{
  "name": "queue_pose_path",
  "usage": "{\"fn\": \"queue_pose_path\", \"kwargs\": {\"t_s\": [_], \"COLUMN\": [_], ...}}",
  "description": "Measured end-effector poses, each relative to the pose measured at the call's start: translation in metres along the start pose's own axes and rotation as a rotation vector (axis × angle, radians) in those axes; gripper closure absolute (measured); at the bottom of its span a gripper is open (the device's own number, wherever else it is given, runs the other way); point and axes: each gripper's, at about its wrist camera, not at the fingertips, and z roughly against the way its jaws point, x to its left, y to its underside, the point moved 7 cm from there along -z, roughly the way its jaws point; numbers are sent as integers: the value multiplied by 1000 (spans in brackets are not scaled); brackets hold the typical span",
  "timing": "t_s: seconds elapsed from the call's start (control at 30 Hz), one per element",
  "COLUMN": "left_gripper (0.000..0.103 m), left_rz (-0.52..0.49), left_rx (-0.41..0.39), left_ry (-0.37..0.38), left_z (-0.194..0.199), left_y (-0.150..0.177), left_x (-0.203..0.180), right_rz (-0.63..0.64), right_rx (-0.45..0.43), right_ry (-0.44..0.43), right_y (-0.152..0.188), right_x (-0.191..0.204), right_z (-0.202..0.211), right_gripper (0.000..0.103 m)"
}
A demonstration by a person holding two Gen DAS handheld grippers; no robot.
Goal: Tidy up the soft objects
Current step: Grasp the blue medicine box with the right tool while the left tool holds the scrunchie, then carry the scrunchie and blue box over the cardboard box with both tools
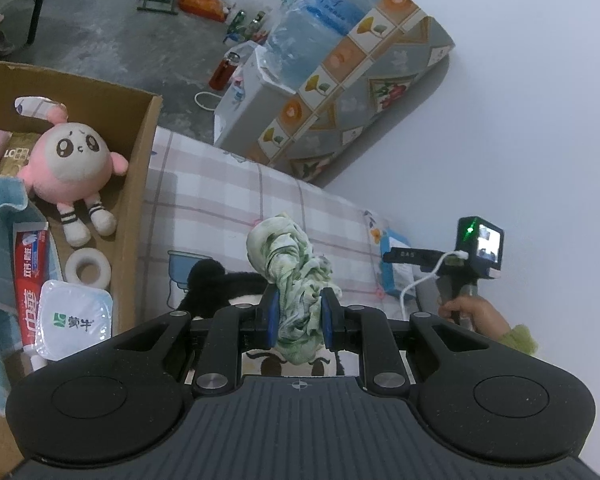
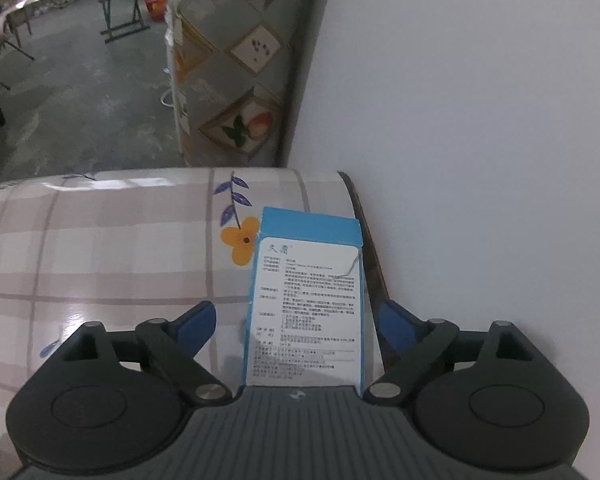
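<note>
While our left claw pinches the green crumpled cloth above the checked table, our right claw gapes around the blue box, pads clear

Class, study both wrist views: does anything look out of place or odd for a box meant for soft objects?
Yes. The cardboard box holds hard items beside the pink plush toy: a toothpaste tube, a tape roll and a sealed cup.

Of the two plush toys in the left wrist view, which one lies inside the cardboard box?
The pink plush toy lies inside the cardboard box; the black-and-white plush toy lies outside, on the checked cloth.
</note>
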Motion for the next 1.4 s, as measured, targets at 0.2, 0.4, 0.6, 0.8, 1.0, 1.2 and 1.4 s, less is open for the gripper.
{"fn": "queue_pose_path", "kwargs": {"t_s": [0.2, 0.4, 0.6, 0.8, 1.0, 1.2, 1.4], "left_gripper": [84, 84, 84, 84, 84, 84, 84], "left_rz": [5, 16, 27, 31, 31, 21, 36], "left_rx": [-13, -28, -79, -153, -204, -251, -206], "left_ry": [-5, -14, 3, -8, -66, -131, -217], "left_z": [7, 21, 67, 143, 213, 255, 244], "left_y": [0, 4, 13, 31, 48, 57, 57], "left_x": [1, 0, 2, 21, 50, 75, 111], "right_rz": [-27, -67, -101, -137, -142, -107, -26], "right_rx": [70, 80, 19, -115, -269, -362, -379], "right_ry": [23, 0, -30, -173, -387, -644, -914], "right_y": [-1, 7, 9, 29, 70, 107, 124], "right_x": [-1, -5, -8, 0, 29, 88, 173], "right_z": [-28, -33, 3, 94, 202, 290, 345], "right_gripper": [20, 20, 20, 20, 20, 20, 20]}}
